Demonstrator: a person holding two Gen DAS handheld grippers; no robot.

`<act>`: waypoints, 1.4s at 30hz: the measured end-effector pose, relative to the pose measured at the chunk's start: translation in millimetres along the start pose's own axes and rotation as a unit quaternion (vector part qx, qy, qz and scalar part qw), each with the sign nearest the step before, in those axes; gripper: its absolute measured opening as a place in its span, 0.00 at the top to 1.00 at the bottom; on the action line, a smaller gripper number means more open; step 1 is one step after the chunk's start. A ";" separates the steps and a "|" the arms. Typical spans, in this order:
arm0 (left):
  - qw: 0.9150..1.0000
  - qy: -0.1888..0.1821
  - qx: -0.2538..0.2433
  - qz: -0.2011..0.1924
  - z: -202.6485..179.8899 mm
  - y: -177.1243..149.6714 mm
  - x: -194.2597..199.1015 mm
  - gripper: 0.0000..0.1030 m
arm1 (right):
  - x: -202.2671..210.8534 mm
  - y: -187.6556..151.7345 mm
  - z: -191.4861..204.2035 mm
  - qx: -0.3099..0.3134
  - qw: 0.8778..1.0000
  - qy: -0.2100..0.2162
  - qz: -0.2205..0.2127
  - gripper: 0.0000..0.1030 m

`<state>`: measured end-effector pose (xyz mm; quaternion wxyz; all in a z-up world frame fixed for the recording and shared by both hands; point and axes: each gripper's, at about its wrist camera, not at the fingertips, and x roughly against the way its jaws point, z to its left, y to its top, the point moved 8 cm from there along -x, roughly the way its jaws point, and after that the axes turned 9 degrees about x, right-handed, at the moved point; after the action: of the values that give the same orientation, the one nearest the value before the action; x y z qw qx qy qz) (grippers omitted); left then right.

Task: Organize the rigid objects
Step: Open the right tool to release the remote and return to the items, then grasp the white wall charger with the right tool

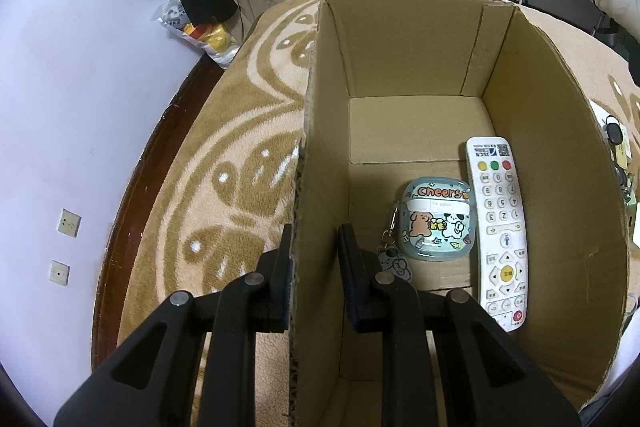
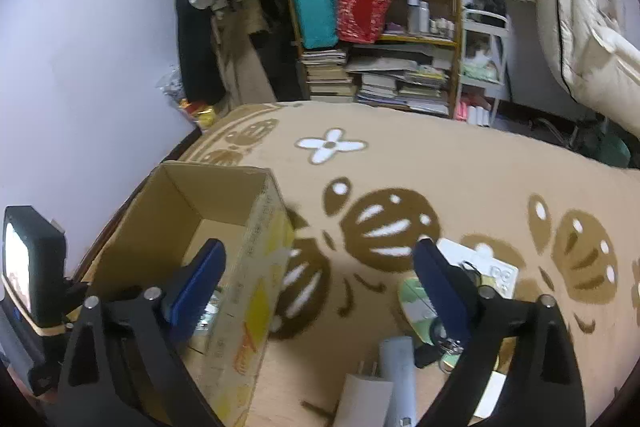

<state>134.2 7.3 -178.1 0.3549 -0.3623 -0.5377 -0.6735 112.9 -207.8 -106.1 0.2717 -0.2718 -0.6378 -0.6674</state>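
Cardboard box [image 1: 400, 59] wall pinched in left tongs [image 1: 314, 259], remote [image 1: 502, 227] inside right of them, right tongs [image 2: 320, 267] wide.

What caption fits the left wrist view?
Left gripper straddles the cardboard box wall; remote and earbud case inside.

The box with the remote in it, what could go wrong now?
1. The left gripper straddles the box wall; a tug might tip the box and slide the remote and earbud case.
2. The right gripper hangs open over small things on the carpet; the view is blurred, so it may grab two at once.
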 end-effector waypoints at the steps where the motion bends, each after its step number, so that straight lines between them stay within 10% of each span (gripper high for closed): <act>1: 1.000 0.000 0.000 0.000 0.1 0.1 0.1 0.81 | -0.5 -2.9 -3.8 -0.007 1.000 -0.001 0.004 0.03; 29: 1.000 0.012 -0.010 -0.002 -4.3 -0.5 -1.3 0.81 | -3.3 -97.2 -29.8 -0.080 0.992 -0.014 0.095 0.05; 42: 1.000 0.015 -0.015 -0.008 -2.6 0.1 3.4 0.81 | -13.8 -120.8 -26.6 -0.088 0.988 -0.003 0.130 0.41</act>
<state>132.3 4.4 -175.5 0.3518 -0.3533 -0.5251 -0.6897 36.5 -229.5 -201.9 0.3293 -0.3770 -0.5369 -0.6791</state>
